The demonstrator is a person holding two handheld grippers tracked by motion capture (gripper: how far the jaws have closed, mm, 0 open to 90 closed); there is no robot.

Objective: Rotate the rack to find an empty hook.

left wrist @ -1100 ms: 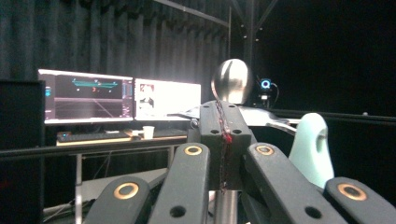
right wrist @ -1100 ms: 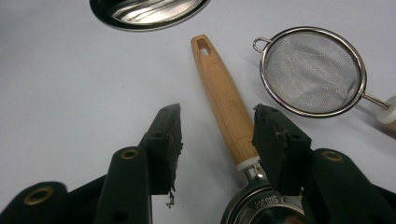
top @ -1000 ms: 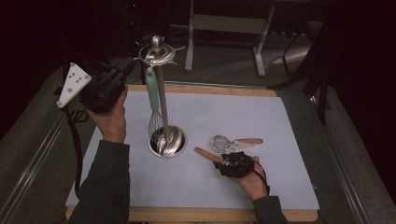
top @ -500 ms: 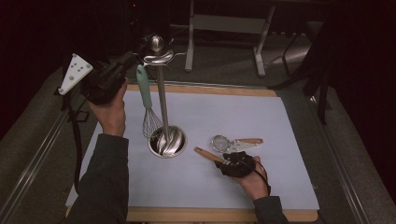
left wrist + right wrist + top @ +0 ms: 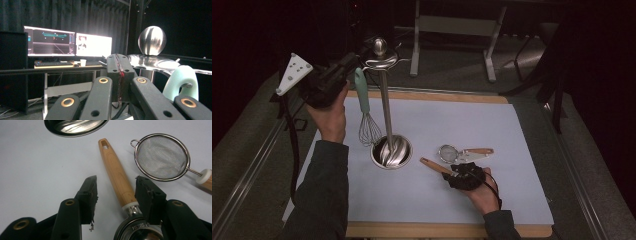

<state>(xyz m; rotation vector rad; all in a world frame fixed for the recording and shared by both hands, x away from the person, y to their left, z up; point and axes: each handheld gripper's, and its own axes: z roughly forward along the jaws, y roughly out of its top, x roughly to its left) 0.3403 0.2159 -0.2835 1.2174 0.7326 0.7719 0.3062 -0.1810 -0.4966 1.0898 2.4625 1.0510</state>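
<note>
Your left gripper (image 5: 346, 67) is holding its jaws fully closed, pad against pad, with nothing between them; in the left gripper view the mint handle loop (image 5: 182, 83) of the whisk (image 5: 366, 117) is sitting just beside them at about 3 o'clock, hooked under the arm of the steel rack (image 5: 384, 107). Since the whisk is hanging free on its hook, with its wires dangling at about 9 o'clock of the rack's round base (image 5: 391, 151), you are best drawing the closed jaws straight back, away from the loop, so they are not nudging it off. Your right gripper (image 5: 116, 195) is resting with its jaws wide open astride the wooden handle (image 5: 117, 175) of a scoop, touching neither side. Keep it centred over the handle before closing, and stay clear of the mesh strainer (image 5: 162, 157) lying at about 1 o'clock of those jaws on the pale worktop (image 5: 522, 145).
</note>
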